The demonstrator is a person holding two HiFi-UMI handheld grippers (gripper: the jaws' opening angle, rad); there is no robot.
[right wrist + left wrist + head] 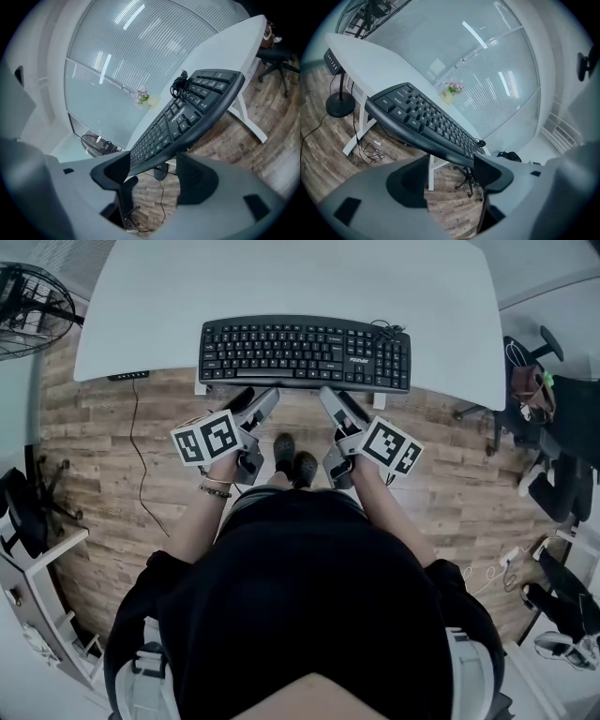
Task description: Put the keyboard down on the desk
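A black keyboard (305, 352) lies flat along the near edge of the white desk (281, 282), its front rim slightly over that edge, with its coiled cable (385, 331) at its right end. My left gripper (266, 397) points at the front rim left of centre, and my right gripper (329, 396) points at it right of centre. In the left gripper view the keyboard (426, 123) runs just past the left gripper (450, 172), whose jaws stand wide apart. The right gripper (152, 171) is likewise open below the keyboard (187, 117); no pad presses on it.
A standing fan (26, 307) is at the far left and an office chair (536, 381) at the right. A cable (139, 442) trails over the wooden floor below a desk control panel (127, 376). A small flower pot (451, 91) stands at the desk's back.
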